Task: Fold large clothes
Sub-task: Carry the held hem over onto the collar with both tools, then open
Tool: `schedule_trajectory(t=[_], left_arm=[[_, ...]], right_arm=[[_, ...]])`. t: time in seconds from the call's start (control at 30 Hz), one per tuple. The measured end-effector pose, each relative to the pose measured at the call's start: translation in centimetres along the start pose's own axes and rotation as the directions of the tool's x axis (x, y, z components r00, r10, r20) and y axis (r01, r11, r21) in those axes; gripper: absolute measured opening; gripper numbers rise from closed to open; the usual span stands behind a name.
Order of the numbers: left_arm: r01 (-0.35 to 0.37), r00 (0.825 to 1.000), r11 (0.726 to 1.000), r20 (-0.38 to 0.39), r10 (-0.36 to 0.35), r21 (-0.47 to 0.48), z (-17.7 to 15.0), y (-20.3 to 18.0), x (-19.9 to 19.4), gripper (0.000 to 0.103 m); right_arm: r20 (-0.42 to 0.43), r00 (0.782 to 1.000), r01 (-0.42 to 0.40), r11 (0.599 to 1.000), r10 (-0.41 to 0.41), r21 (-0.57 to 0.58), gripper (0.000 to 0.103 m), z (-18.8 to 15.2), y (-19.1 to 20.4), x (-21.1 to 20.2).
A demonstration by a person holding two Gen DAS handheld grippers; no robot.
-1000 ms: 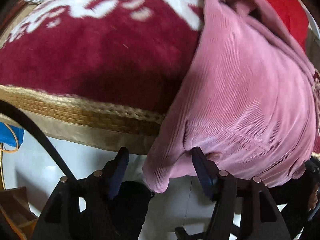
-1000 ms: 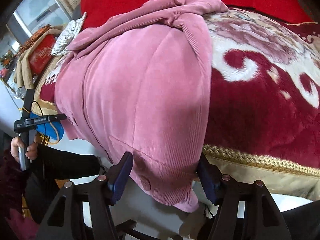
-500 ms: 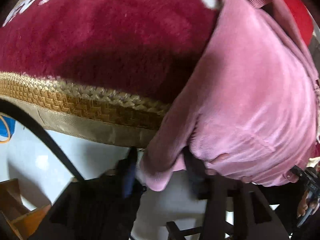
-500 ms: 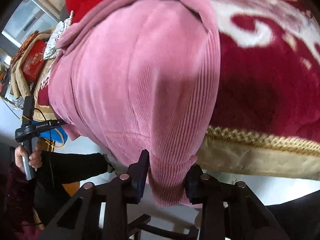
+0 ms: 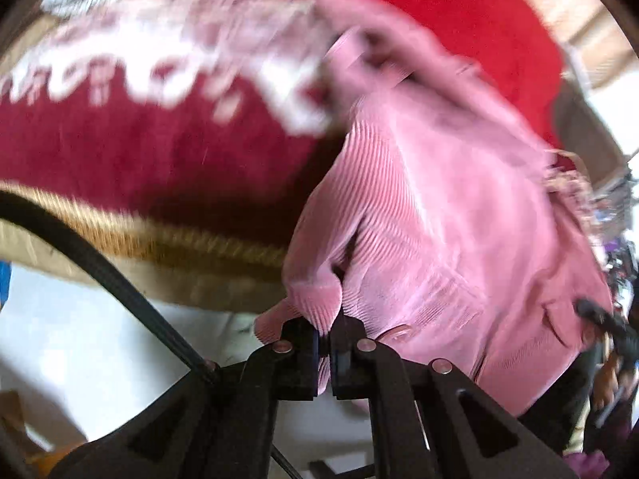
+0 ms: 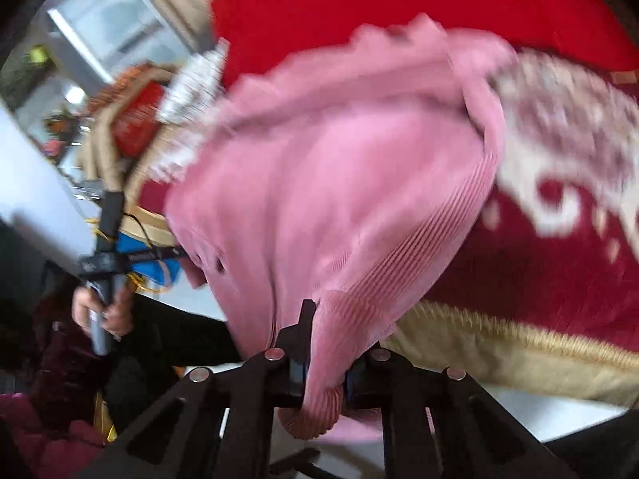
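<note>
Both grippers, left (image 5: 324, 349) and right (image 6: 323, 375), clamped on pink sweater (image 5: 439, 219) hem, above red blanket (image 5: 139, 151) edge.

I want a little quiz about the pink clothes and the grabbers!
1. True or false: the left gripper is open.
2. What lies under the pink garment? A) dark red patterned blanket B) bare wooden floor C) green towel
3. Fill in: the right gripper has its fingers shut on the garment's ribbed ____.

Key: 1 false; 2 A; 3 hem.
</note>
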State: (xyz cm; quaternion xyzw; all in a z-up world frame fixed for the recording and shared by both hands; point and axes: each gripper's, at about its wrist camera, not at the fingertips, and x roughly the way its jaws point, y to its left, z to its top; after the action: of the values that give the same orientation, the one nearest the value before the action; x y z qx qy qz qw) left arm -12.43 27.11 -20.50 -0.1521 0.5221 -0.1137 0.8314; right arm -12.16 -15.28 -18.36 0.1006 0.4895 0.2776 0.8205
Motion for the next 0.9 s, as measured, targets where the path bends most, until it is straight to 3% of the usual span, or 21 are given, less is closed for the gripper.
schedule_trajectory(t=[0.1,0.23,0.27,0.33,0.4,0.47,0.53,0.63,0.67,0.77,0.8,0.83,0.9], left_arm=[[0.083,0.992,0.996,0.093,-0.084,0.014,2.1,-0.8,-3.8,0.004],[0.15,0.962,0.989,0.23,-0.15,0.018,7.9,-1.8,-8.4,0.004],[0.153,0.954,0.988,0.26,-0.152,0.015,10.8,-2.3,-9.0,0.004],[0.134,0.938,0.991,0.322,-0.131,0.014,15.4,-3.0,-9.6,0.004],[0.106,0.924,0.994,0.371,-0.092,-0.018,19.9,-3.7,-7.8,0.004],[0.094,0.916,0.993,0.397,-0.057,-0.075,22.8,-4.3,-6.4,0.004],[0.03,0.916,0.99,0.399,0.028,-0.138,26.0,-4.1,-2.9,0.006],[-0.089,0.922,0.971,0.351,0.164,-0.222,28.3,-2.9,2.4,0.009],[-0.093,0.926,0.965,0.335,0.174,-0.245,28.3,-2.2,4.1,0.013],[-0.081,0.957,0.933,0.235,0.172,-0.35,29.1,-0.2,6.9,0.014],[-0.041,0.954,0.931,0.262,0.144,-0.364,29.7,0.0,6.5,0.014],[-0.014,0.937,0.928,0.32,0.142,-0.371,29.8,-0.1,5.5,0.018],[-0.047,0.897,0.917,0.387,0.214,-0.396,28.6,-0.2,3.8,0.035]], right_arm=[[0.105,0.992,-0.071,0.997,0.072,-0.021,0.012,3.5,1.0,-2.9],[0.234,0.966,-0.106,0.994,0.111,-0.034,0.012,8.7,1.0,-5.3],[0.274,0.954,-0.123,0.992,0.122,-0.015,0.012,10.5,0.6,-5.6],[0.348,0.929,-0.147,0.989,0.126,0.034,0.012,13.4,-1.3,-6.4],[0.421,0.902,-0.151,0.983,0.094,0.103,0.012,16.6,-4.4,-6.8],[0.45,0.89,-0.18,0.961,0.07,0.208,0.012,19.6,-7.5,-5.9],[0.47,0.882,-0.204,0.933,0.044,0.297,0.012,21.5,-11.4,-4.6],[0.425,0.904,-0.235,0.875,0.037,0.423,0.016,23.2,-16.4,-0.9],[0.371,0.928,-0.232,0.846,0.044,0.48,0.017,23.5,-18.3,1.1],[0.264,0.961,-0.221,0.796,0.08,0.564,0.018,23.2,-21.4,4.6],[0.264,0.959,-0.241,0.783,0.102,0.573,0.017,23.3,-22.0,4.9],[0.276,0.952,-0.275,0.768,0.132,0.578,0.017,23.5,-22.4,4.9],[0.328,0.925,-0.358,0.729,0.192,0.583,0.017,23.9,-23.3,4.3]])
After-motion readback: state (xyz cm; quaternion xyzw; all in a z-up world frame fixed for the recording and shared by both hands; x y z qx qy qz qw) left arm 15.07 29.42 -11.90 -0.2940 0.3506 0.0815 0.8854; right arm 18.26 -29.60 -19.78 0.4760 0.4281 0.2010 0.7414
